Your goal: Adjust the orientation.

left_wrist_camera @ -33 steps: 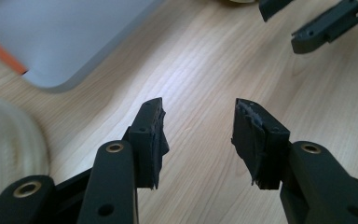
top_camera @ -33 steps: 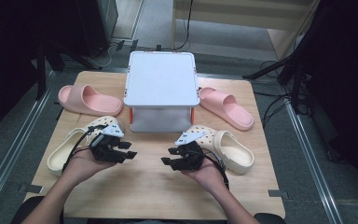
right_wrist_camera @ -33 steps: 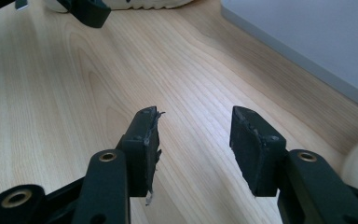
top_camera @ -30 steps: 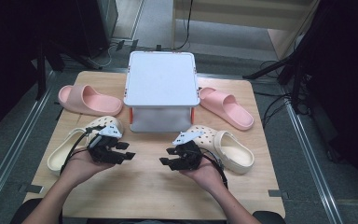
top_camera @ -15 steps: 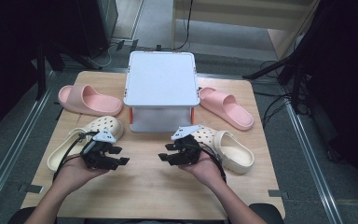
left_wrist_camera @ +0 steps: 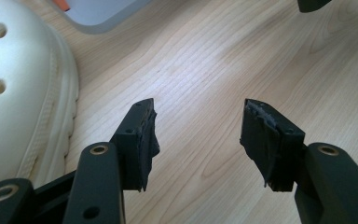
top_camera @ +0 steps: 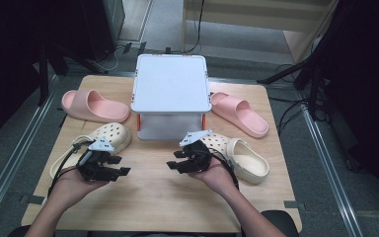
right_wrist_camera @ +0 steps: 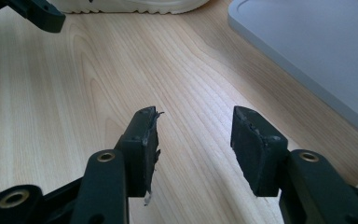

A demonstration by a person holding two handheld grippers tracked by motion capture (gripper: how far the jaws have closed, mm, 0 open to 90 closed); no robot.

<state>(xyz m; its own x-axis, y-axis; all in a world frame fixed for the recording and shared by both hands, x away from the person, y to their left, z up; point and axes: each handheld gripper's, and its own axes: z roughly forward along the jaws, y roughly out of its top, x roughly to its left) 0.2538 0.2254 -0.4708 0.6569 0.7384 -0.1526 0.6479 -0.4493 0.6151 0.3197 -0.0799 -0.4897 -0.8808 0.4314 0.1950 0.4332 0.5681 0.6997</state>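
A: Looking at the table (top_camera: 158, 197) from above, I think the work is at its start: both hands hover over bare wood in front of the white lidded box (top_camera: 170, 84), and nothing is picked up yet.

B: Yes. The left gripper (top_camera: 120, 167) has its jaws spread wide, and they have just been opening; between them I see wood grain and no object. The right gripper (top_camera: 173, 161) is spread also, with nothing between its jaws.

A: Where are the shoes?

B: One cream clog (top_camera: 94, 145) lies just beside the left hand (top_camera: 74, 185), toward the left edge; its holed toe (left_wrist_camera: 23, 93) is at the left of the left gripper view. The other cream clog (top_camera: 239, 158) lies just beside the right hand (top_camera: 217, 175). Two pink slides, one (top_camera: 94, 106) left of the box and one (top_camera: 239, 114) right of it, are farther back.

A: And the next move?

B: I judge each hand must turn outward to its clog and close on the rim or the strap.

A: The pose now?

B: Both forearms come from the near edge, the grippers nearly level and low, tips pointing inward at each other, well apart
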